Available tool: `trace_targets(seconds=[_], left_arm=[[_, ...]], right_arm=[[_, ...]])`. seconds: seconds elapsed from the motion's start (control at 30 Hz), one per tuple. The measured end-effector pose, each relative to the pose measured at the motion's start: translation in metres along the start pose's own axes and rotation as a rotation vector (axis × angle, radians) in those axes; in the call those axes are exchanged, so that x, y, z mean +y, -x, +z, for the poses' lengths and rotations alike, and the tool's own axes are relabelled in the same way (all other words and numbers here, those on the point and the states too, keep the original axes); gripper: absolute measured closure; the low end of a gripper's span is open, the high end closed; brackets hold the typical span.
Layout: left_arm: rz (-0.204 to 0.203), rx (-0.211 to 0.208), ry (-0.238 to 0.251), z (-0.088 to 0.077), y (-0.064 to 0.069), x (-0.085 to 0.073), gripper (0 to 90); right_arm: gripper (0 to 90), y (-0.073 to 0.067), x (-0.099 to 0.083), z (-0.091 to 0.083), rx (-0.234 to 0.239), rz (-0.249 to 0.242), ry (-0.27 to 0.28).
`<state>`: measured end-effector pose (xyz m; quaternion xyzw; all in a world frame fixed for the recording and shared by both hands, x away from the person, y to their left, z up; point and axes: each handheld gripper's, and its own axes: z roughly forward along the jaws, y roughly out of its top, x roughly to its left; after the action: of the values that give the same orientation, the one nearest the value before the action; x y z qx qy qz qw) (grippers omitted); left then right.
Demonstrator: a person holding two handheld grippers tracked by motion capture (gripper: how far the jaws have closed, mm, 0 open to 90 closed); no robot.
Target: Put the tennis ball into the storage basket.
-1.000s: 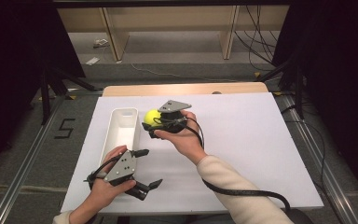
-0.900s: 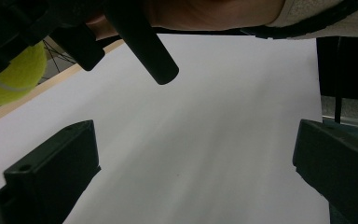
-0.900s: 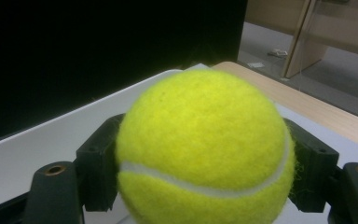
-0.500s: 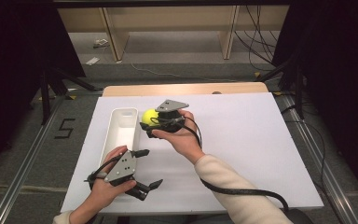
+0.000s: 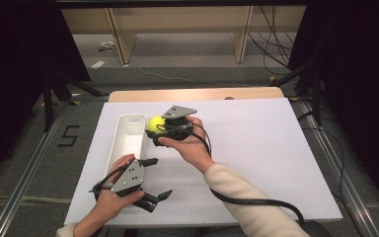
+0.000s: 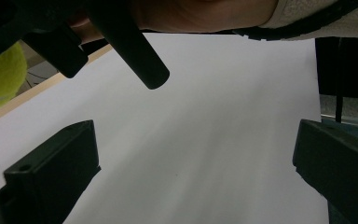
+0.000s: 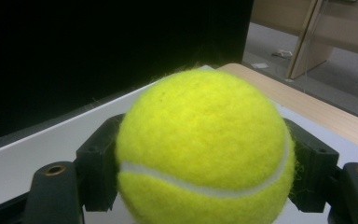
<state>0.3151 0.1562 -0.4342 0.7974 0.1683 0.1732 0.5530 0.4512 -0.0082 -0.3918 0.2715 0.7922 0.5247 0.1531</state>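
Holding tennis ball beside white bin, right gripper.

The ball is a yellow-green felt tennis ball with a white curved seam, clamped at its sides between two black jaws. It is held up off the white worktop, just beside the far end of the white bin.

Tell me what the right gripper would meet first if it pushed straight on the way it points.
Probably the white bin: the right gripper, shut on the tennis ball, points toward its far end, though it may pass above.
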Motion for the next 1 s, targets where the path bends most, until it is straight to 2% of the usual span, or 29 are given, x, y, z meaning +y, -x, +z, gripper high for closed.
trace_targets(seconds=[1.0], left_arm=[[0.006,-0.002,0.000,0.000,0.000,0.000,0.0]], right_arm=[[26.7,-0.007,0.008,0.012,0.019,-0.017,-0.007]])
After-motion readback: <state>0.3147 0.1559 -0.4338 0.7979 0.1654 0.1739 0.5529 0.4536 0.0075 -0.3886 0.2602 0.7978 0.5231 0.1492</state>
